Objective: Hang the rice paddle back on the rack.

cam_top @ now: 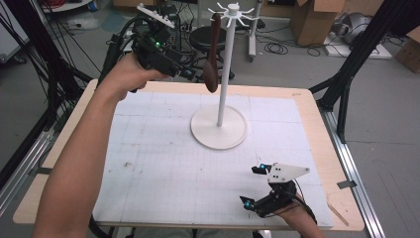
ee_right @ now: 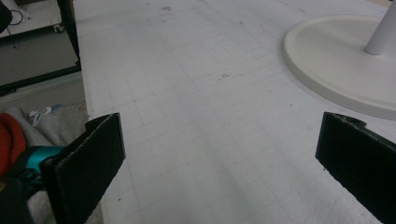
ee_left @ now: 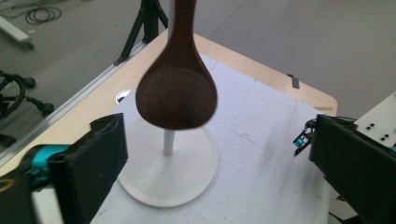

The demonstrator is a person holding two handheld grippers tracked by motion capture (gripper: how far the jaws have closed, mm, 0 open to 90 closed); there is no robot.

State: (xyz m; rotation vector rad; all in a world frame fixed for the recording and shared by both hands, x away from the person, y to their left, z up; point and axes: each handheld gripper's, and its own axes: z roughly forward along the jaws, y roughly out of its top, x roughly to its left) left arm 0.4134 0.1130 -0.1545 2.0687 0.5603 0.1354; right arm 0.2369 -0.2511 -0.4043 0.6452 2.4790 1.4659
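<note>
While the dark wooden spoon hangs by its handle from a hook of the white rack, bowl down beside the pole, the left gripper sits just beside it, jaws spread wide and clear of it. Near the table's front edge, the right gripper rests with jaws apart, holding nothing.

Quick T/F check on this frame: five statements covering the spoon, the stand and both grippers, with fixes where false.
1. The dark brown wooden spoon hangs from the white hook stand. True.
2. The left gripper is clamped on the spoon. False: its jaws stand open, clear of the bowl.
3. The right gripper holds a second spoon. False: it is open, nothing between its jaws.
4. The stand's round base sits on the white gridded mat. True.
5. The spoon lies flat on the mat. False: it hangs bowl down.
</note>
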